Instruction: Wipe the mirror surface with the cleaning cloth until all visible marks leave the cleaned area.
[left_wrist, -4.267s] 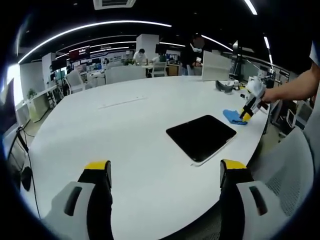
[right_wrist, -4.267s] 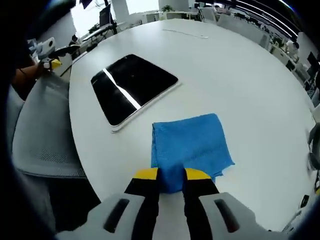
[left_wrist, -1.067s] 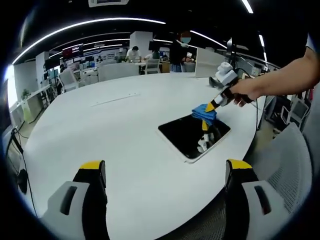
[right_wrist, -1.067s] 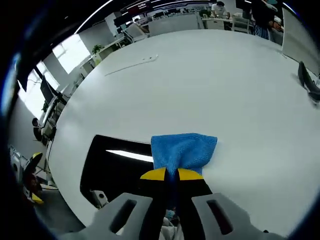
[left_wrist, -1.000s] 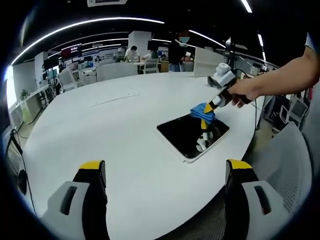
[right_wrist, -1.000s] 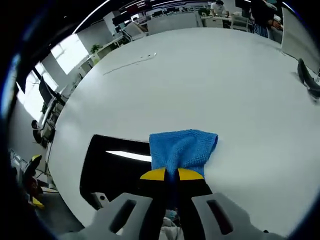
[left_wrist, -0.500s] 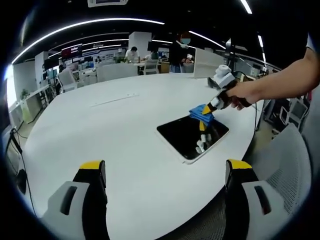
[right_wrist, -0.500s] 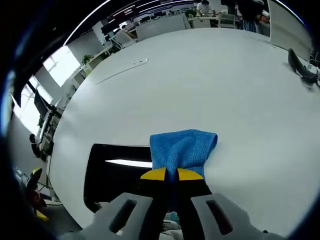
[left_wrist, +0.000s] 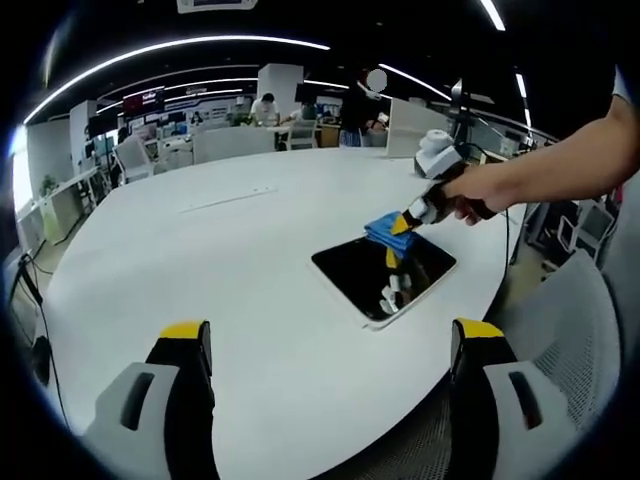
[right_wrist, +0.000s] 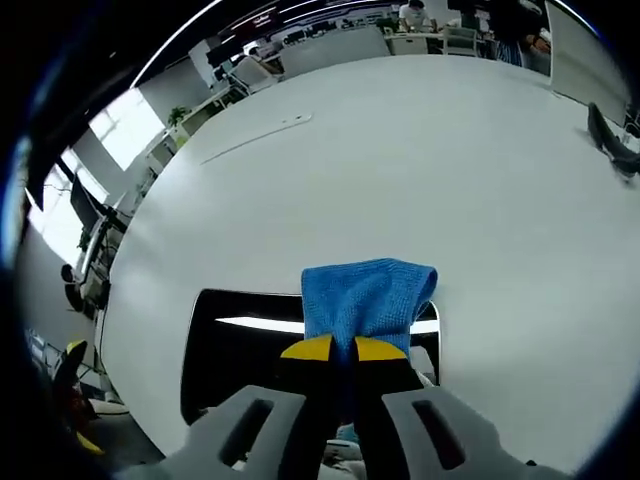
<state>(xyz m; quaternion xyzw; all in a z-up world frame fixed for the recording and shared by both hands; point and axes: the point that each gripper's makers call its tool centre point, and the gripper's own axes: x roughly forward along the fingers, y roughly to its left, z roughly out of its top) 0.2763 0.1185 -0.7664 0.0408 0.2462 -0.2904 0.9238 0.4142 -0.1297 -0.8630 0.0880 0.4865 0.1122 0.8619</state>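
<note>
- right now your right gripper (right_wrist: 334, 349) has its yellow-tipped jaws clenched on the blue cleaning cloth (right_wrist: 368, 296), pinching it at its near edge.
- in the right gripper view the cloth spreads forward from the jaws and lies over the far edge of the mirror (right_wrist: 250, 350), covering part of the dark glass and a strip of the white table (right_wrist: 420, 170) beyond it.
- the mirror is a dark rounded rectangle with a pale rim, lying flat near the table's edge; a bright streak of ceiling light reflects across it just left of the cloth.
- from the left gripper view you see your right hand (left_wrist: 470, 195) reaching in from the right, holding the right gripper (left_wrist: 400, 224) tilted down onto the mirror (left_wrist: 370, 272), with the cloth (left_wrist: 383, 226) bunched at the mirror's far corner.
- the gripper's reflection shows in the glass just below the cloth.
- your left gripper (left_wrist: 330, 345) is held well back from the mirror, above the near part of the table (left_wrist: 200, 260), its jaws spread wide apart with nothing between them.
- a grey mesh chair back (left_wrist: 560, 360) sits at the table edge on the right of the left gripper view.
- whether marks are on the glass is too small to tell.
</note>
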